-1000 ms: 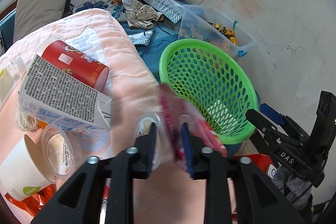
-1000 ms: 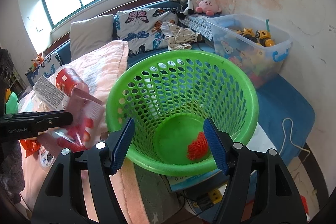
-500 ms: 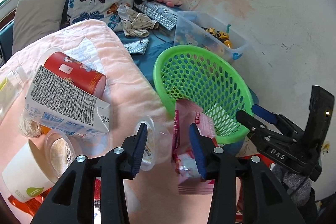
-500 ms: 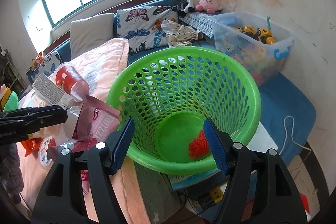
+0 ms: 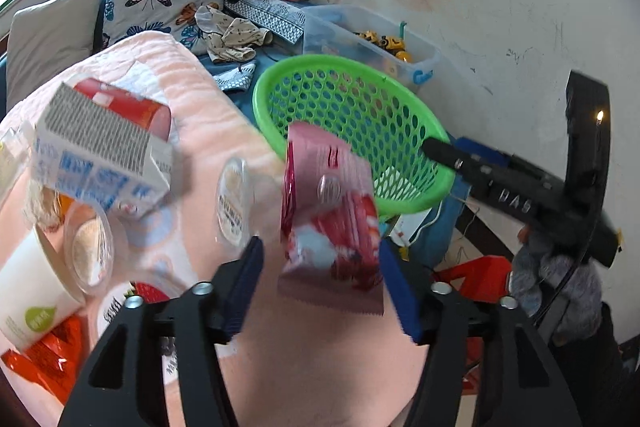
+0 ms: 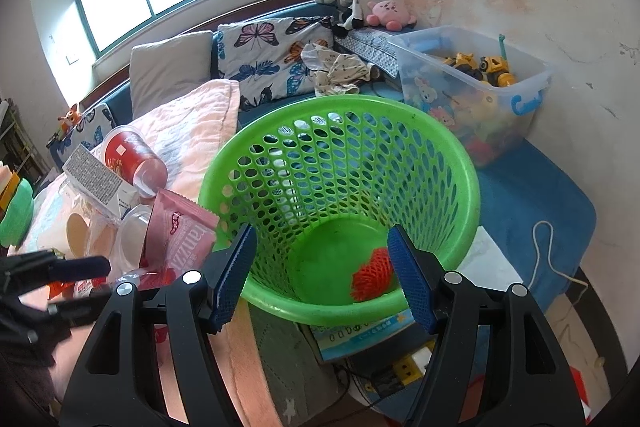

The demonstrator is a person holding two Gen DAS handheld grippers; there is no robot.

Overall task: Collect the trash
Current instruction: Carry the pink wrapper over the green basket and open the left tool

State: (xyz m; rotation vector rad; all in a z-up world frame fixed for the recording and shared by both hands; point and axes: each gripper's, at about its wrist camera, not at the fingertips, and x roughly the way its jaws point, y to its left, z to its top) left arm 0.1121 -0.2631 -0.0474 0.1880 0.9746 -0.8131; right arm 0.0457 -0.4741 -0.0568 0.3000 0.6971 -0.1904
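Observation:
A pink snack wrapper (image 5: 328,215) lies loose on the pink blanket between my left gripper's (image 5: 320,279) open fingers, touching neither; it also shows in the right wrist view (image 6: 176,243), just left of the green basket (image 6: 460,163). The basket (image 5: 360,75) holds a piece of red foam netting (image 6: 372,277). My right gripper (image 6: 322,275) is open and empty, its fingers astride the basket's near rim. More trash lies left: a white carton (image 5: 100,155), a red cup (image 5: 132,107), clear lidded cups (image 5: 234,199) and a paper cup (image 5: 28,299).
A clear bin of toys (image 6: 472,83) stands by the wall behind the basket. Pillows (image 6: 172,71) and plush toys (image 6: 360,3) line the back. An orange wrapper (image 5: 48,355) lies at the blanket's near left. A white cord (image 6: 552,251) lies on the blue mat.
My left gripper has opened and let go of the pink wrapper, which now lies on the blanket beside the basket. The right gripper has barely moved.

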